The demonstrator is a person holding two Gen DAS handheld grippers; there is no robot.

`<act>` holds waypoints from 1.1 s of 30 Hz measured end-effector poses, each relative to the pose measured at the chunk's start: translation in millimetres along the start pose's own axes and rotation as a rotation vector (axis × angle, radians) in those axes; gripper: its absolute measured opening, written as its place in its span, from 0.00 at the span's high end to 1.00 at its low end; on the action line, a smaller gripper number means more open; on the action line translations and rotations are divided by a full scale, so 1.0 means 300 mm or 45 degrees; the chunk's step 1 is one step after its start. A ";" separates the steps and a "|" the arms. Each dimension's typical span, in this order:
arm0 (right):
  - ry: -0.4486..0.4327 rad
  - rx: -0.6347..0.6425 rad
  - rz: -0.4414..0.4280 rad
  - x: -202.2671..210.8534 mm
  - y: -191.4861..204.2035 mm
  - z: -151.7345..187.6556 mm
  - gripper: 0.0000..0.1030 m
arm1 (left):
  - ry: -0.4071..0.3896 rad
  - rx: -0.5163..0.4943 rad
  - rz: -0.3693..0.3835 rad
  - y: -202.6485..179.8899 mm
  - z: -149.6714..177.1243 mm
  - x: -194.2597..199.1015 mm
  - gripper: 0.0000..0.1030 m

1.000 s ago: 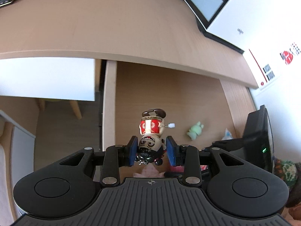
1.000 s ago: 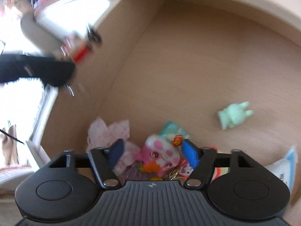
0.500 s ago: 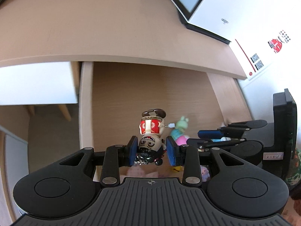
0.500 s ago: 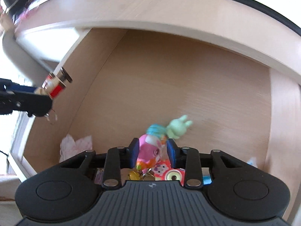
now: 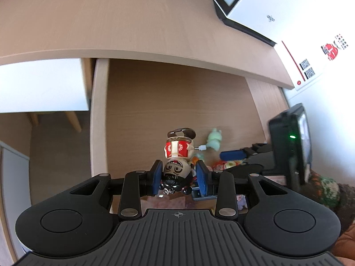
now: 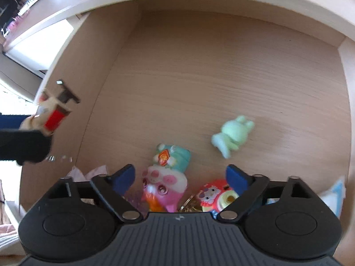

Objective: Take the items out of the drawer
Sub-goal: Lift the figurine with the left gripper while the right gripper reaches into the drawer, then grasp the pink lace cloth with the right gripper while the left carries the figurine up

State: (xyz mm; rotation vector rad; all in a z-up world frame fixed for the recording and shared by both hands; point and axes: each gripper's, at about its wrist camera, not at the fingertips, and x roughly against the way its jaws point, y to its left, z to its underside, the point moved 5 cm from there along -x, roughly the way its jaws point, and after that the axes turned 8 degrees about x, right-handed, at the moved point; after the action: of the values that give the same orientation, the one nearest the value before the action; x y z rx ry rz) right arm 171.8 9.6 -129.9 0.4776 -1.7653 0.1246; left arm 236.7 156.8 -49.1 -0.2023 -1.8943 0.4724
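Left wrist view: left claw (image 5: pixel 179 175) is clamping a small wind-up figure (image 5: pixel 178 155) by its head, upside down, the blue pads (image 5: pixel 156 176) pressing on both sides, above the open drawer (image 5: pixel 177 102). Beyond it a pale green bunny toy (image 5: pixel 214 138) is lying on the drawer floor, and the right claw (image 5: pixel 233 155) is showing at the right.

Right wrist view: right claw (image 6: pixel 180 177) is standing wide and empty, its jaws having just been opening, with a pink toy (image 6: pixel 165 187) lying on the drawer floor (image 6: pixel 210 77) between them, untouched. A teal toy (image 6: pixel 177 155) is touching it, an orange toy (image 6: pixel 216 196) is just beside, and the green bunny (image 6: pixel 233 134) is lying apart.
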 end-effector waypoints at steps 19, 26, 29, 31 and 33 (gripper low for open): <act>0.150 -0.151 0.147 -0.074 0.007 -0.044 0.00 | -0.105 0.112 0.017 0.107 0.020 0.086 0.65; 0.227 0.082 0.094 -0.047 0.077 -0.077 0.00 | -0.160 0.142 0.008 0.139 -0.005 0.138 0.65; 0.104 0.204 -0.002 0.060 0.176 -0.083 0.01 | -0.183 0.151 0.014 0.143 -0.019 0.155 0.65; 0.104 0.205 -0.122 0.090 0.233 -0.085 0.09 | -0.193 0.153 0.021 0.140 -0.025 0.163 0.65; 0.156 0.165 -0.223 0.078 0.269 -0.088 0.10 | -0.199 0.156 0.027 0.135 -0.026 0.168 0.65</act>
State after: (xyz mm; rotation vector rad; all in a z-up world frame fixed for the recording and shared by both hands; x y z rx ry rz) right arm 161.0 85.7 -87.2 0.7018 -1.5939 0.1422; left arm 222.1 213.5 -20.2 -0.1070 -2.0092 0.6320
